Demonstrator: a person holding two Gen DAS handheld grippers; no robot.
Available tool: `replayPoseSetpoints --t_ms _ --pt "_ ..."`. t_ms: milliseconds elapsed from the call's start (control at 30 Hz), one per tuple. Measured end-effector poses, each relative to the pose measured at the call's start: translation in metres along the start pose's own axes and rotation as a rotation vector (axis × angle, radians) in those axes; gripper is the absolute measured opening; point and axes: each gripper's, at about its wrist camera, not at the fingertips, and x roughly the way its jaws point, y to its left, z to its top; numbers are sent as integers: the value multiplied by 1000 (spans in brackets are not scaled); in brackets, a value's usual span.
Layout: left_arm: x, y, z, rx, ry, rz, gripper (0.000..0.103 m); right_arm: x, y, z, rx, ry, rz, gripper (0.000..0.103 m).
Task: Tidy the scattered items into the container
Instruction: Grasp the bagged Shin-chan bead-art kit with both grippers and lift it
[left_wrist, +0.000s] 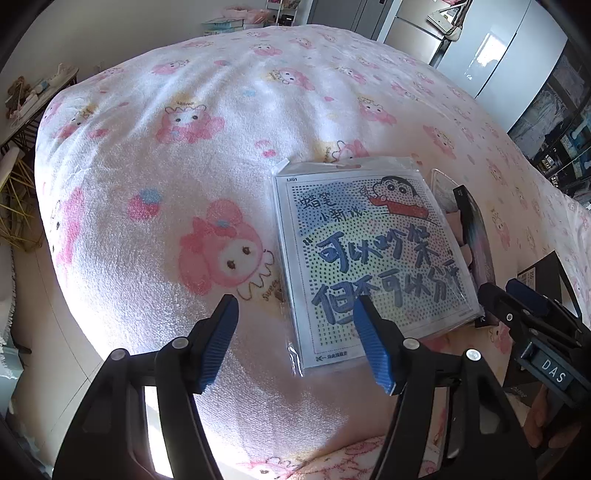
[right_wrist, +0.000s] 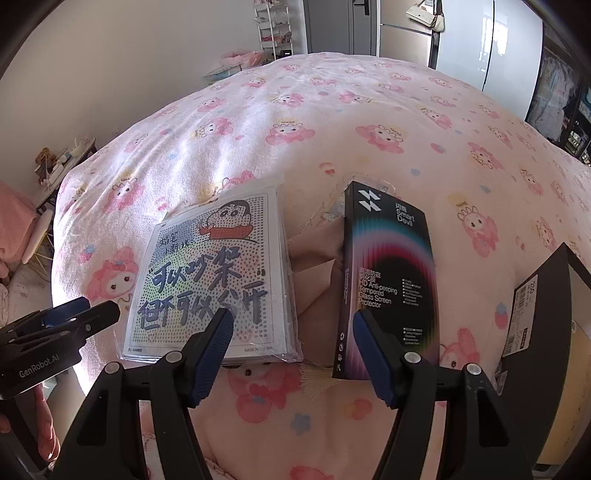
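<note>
Just ahead of the right gripper (right_wrist: 291, 328), jaws wide and empty, lies the screen protector box (right_wrist: 388, 280), long axis running away along the fingers. Cartoon packet (left_wrist: 369, 254) sits ahead-right of the left gripper (left_wrist: 295, 314) (also wide, empty). Container (right_wrist: 543, 332) right of both; right hand nearer.

Pink cartoon-printed blanket (right_wrist: 332, 122), black rainbow-swirl box (right_wrist: 388, 280), blue-padded tongs (right_wrist: 291, 328)
</note>
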Motion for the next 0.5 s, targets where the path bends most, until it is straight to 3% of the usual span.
replayPoseSetpoints --t_ms 167,500 --pt "17 3 2 -25 40 -18 65 13 7 4 -2 17 -23 64" --pt "35 2 7 -27 61 -22 65 29 26 13 -31 37 13 64"
